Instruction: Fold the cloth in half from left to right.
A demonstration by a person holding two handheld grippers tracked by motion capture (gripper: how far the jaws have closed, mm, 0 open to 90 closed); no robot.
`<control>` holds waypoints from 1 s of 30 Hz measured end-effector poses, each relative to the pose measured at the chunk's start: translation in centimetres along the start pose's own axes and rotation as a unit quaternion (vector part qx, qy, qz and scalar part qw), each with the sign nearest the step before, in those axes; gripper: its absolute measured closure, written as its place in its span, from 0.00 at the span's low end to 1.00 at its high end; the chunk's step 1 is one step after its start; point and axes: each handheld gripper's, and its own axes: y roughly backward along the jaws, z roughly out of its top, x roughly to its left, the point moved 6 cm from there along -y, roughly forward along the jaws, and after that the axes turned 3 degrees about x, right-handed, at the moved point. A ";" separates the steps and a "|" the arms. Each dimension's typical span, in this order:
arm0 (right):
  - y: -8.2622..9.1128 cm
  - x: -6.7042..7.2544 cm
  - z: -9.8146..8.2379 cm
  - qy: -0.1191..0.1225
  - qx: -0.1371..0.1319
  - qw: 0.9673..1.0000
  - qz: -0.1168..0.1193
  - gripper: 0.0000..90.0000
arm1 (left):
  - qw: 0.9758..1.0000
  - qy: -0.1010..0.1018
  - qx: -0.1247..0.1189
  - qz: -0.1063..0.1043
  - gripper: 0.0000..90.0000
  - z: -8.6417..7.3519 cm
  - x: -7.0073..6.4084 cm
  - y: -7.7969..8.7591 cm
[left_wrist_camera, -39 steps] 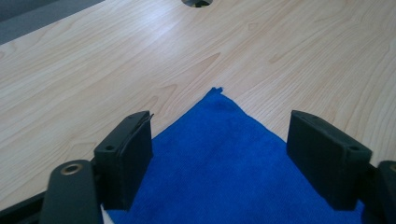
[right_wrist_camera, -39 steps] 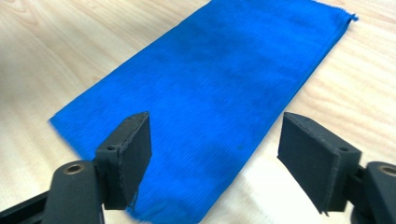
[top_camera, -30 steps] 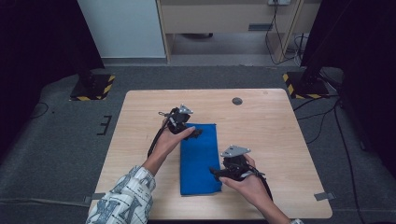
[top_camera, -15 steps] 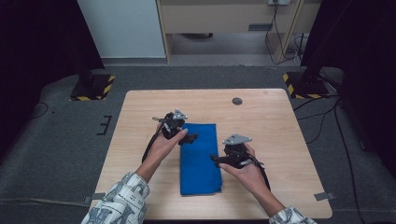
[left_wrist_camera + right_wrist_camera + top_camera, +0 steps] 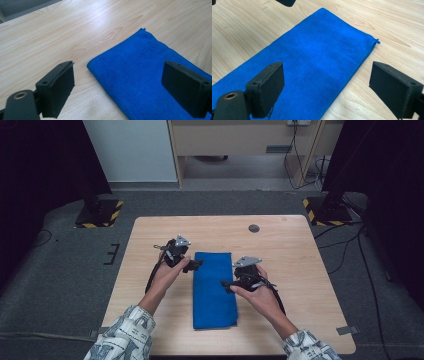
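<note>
Blue cloth (image 5: 215,290) lies folded, released; left gripper (image 5: 192,265) and right gripper (image 5: 227,284), jaws just widened, empty, pulled off sideways; fold judged complete.

Your sleeves (image 5: 125,335) carry a white-and-blue pattern. Each black gripper, left gripper (image 5: 192,266) and right gripper (image 5: 226,285), wears a grey three-cornered plate and trails a black cable. The jaws end in flat black rectangular pads with small screw holes.

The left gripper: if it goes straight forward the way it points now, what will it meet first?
Most likely the blue cloth: the left gripper has its open jaws either side of the cloth's near edge. Its height above the wooden table is unclear.
</note>
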 end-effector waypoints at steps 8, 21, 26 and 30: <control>-0.6 -0.7 1.1 0.008 0.007 1.000 -0.015 0.14 | 1.000 -0.004 -0.005 0.006 0.14 -0.1 0.7 0.4; -0.9 -2.1 3.0 -0.013 -0.001 1.000 -0.007 0.20 | 1.000 0.013 -0.016 -0.010 0.13 0.2 0.6 0.4; -1.2 -2.9 3.8 -0.019 0.007 1.000 -0.011 0.23 | 1.000 0.011 -0.018 -0.006 0.13 0.9 0.7 0.8; -1.5 -3.7 4.6 -0.018 0.005 1.000 -0.017 0.25 | 1.000 0.014 -0.020 -0.007 0.13 1.6 1.1 1.0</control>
